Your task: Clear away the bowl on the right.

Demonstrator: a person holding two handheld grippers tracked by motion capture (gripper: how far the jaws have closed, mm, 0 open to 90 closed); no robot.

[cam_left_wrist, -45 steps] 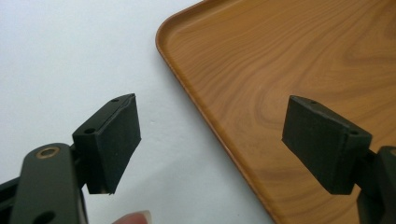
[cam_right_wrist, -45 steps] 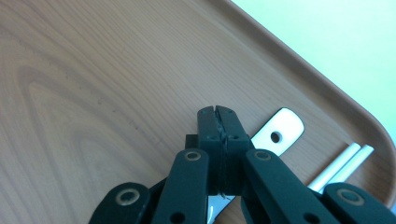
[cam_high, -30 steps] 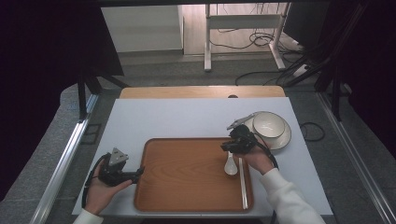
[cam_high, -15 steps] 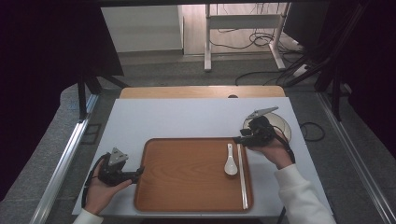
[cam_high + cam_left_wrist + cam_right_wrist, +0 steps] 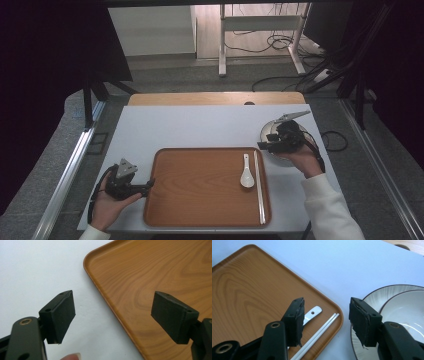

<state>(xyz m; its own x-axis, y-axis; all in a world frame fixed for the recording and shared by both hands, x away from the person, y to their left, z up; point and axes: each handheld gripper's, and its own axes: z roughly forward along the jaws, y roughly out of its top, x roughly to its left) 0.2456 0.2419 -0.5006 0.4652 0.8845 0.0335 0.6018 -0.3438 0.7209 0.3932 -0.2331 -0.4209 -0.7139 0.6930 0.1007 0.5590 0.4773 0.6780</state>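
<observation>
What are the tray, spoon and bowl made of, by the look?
Tray: brown with a wood-grain pattern, smooth satin sheen; could be wood or a printed laminate, can't tell which.
Spoon: white, glossy, thick soup-spoon shape with a hole in the handle; likely ceramic, possibly melamine.
Bowl: off-white glazed look with a dark rim line, on a ribbed plate; probably ceramic.

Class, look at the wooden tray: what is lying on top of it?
On the tray lie a white spoon and white chopsticks near its right edge. The spoon's bowl is covered by a jaw in the right gripper view.
</observation>
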